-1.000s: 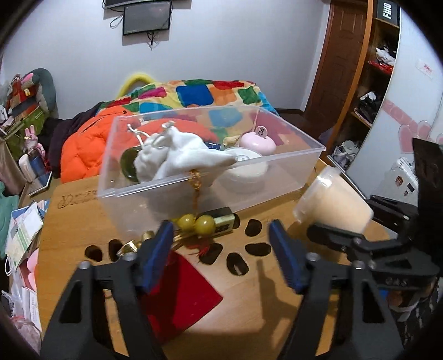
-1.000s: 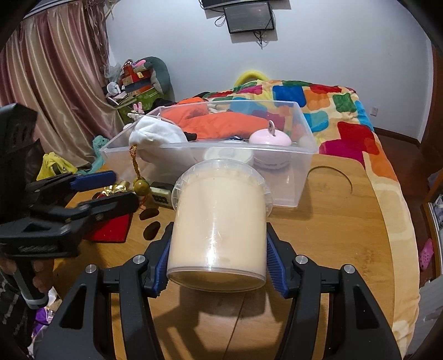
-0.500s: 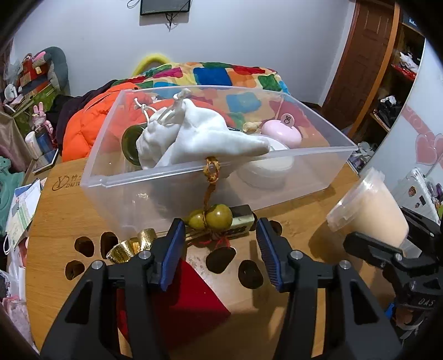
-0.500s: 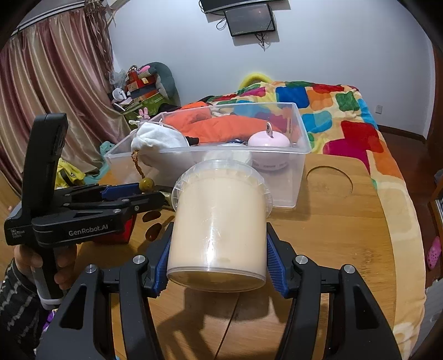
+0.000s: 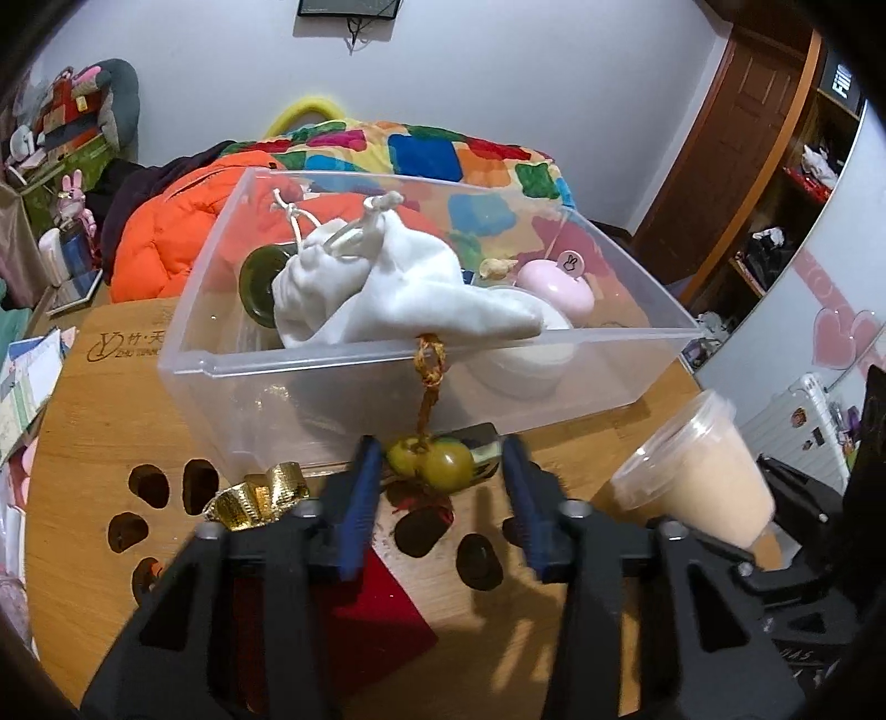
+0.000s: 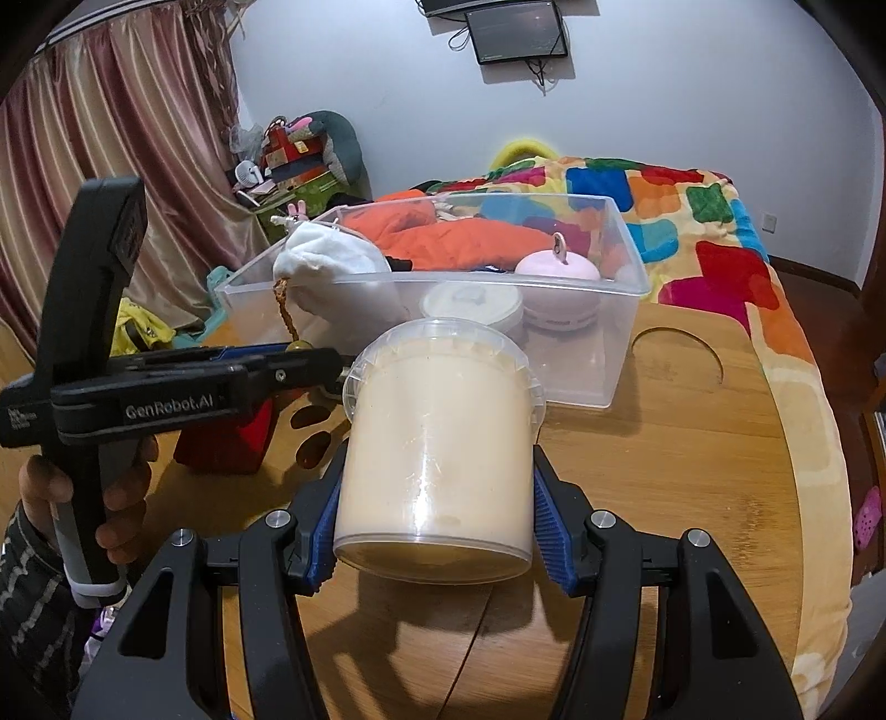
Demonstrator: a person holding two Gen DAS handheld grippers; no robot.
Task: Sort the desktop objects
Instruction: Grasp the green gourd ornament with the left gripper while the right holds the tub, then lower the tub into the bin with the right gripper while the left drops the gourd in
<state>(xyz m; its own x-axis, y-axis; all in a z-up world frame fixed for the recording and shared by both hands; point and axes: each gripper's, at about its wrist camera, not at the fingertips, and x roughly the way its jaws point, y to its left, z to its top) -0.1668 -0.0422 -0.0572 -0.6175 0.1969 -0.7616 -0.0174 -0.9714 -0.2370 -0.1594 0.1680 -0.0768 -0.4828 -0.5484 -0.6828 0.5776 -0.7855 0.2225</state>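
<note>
Wooden table [image 6: 653,471], round-edged, with dark paw-shaped cut-outs; bed with a multicoloured quilt [image 6: 692,210] behind it. Nearest, right wrist view: right gripper [image 6: 434,548], fingers spread wide and clamped on the base of a cream-filled tub [image 6: 437,443], lidded, tipped forward and lifted off the wood. Left of it: left gripper [image 5: 440,512], held level and pointing at the box front, its handle in a bare hand [image 6: 88,487] with a patterned sleeve. Its blue-padded fingers stand moderately apart on either side of two olive-green beads [image 5: 437,457], gripping nothing visible. Beads hang on a braided cord [image 5: 427,382] from the rim of the clear plastic box [image 5: 343,387]. By the left finger: gold foil piece [image 5: 255,495]; beneath the gripper, red cloth [image 5: 376,615]. Inside the box: white drawstring pouch [image 5: 398,293], pink round case [image 5: 556,285], white lidded jar [image 6: 472,303]. Farthest: wall-mounted screen [image 6: 518,30].
</note>
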